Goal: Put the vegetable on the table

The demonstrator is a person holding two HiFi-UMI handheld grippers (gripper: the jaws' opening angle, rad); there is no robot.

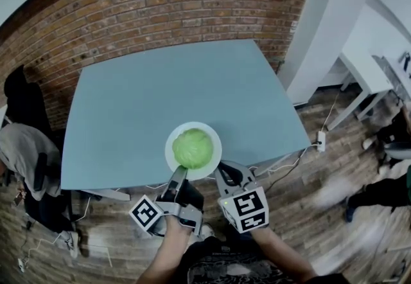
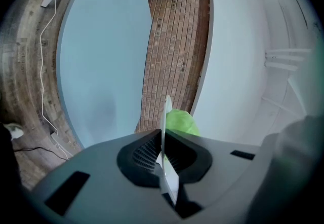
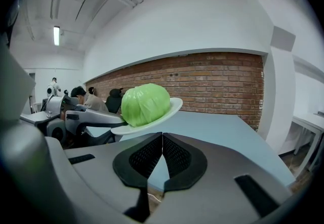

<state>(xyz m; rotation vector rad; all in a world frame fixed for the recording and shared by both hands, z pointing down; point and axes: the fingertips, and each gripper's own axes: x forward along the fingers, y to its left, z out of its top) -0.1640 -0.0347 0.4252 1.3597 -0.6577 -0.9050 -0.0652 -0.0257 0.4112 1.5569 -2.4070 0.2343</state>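
Observation:
A round green cabbage [image 1: 192,148] lies on a white plate [image 1: 172,138] that is held in the air over the near edge of the light blue table [image 1: 180,83]. My left gripper [image 1: 178,175] is shut on the plate's near rim. In the left gripper view the plate [image 2: 166,111] stands edge-on between the jaws of my left gripper [image 2: 162,139], the cabbage [image 2: 182,122] just beyond. My right gripper [image 1: 226,173] is shut and holds nothing, just right of the plate. In the right gripper view the gripper [image 3: 162,139] sits below the tilted plate [image 3: 174,105] and cabbage [image 3: 146,104].
A brick wall [image 1: 186,0] runs behind the table. People sit at the left [image 1: 26,148], and a person's legs show at the right [image 1: 385,189]. A white column [image 1: 327,32] and a white table [image 1: 369,77] stand at the right. A power strip [image 1: 321,141] with cables lies on the wooden floor.

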